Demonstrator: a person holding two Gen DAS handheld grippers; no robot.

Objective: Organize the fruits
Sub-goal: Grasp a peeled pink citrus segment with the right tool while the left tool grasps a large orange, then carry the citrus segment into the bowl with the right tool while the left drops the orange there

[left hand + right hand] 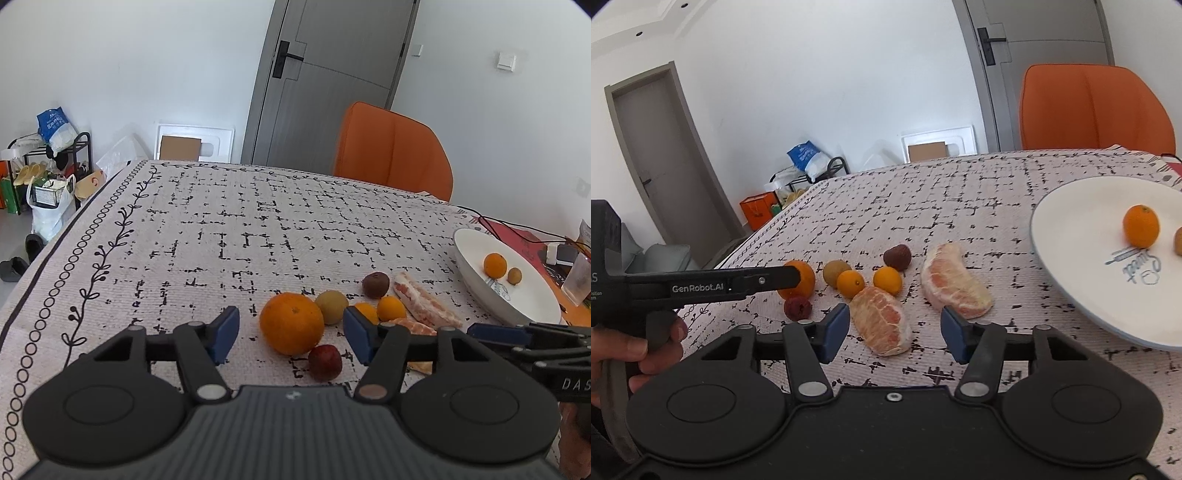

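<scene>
left tongs [291,334]: we see them parted and gripping nothing, the blue pads [226,334] standing clear on either side of the big orange [291,322] without touching it.
right tongs [894,332]: spread apart and empty as well; the near grapefruit segment [882,321] lies between the pads, with gaps on both sides.
loose fruit: on the patterned counter [221,236], in a cluster near its right edge, we find the big orange, a red lychee [325,362] just beside it, a greenish round fruit [331,306], two small oranges [850,283], a dark fruit [897,256] and a second grapefruit segment [955,286].
plate [1071,236]: white, by the right edge of the counter, holding one small orange [1140,226] and a brownish fruit [514,276].
hand [635,343]: wrapped around the left tool's grip.
</scene>
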